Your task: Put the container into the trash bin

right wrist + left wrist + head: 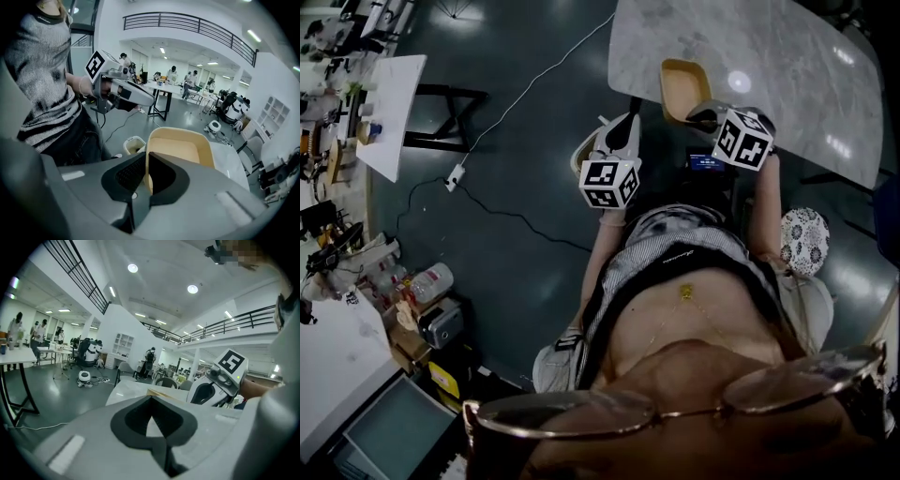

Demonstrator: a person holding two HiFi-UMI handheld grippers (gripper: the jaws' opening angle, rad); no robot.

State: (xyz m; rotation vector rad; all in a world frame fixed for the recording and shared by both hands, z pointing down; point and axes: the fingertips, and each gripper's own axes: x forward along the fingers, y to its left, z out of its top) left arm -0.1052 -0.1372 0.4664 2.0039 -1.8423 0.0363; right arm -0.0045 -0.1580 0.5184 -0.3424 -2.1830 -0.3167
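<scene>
Found the right tongs (144,161) clamped on the left wall of the tan container (180,145), one jaw inside and one outside the rim. Noted the container, open and upright, at the near left edge of the marble tabletop (787,66); could not tell whether it rests there or is lifted clear. Noted nothing visible inside it.

Found the left tongs (150,399) with jaws together, tips meeting, nothing gripped between them. Placed them to the left of the tabletop, over the dark floor (516,262), near the right tongs but apart from the container.

Located the trash bin (133,144), small and white, standing open on the floor below and to the left of the container, just beside the person's leg (77,140). Confirmed the container is not in the trash bin.
</scene>
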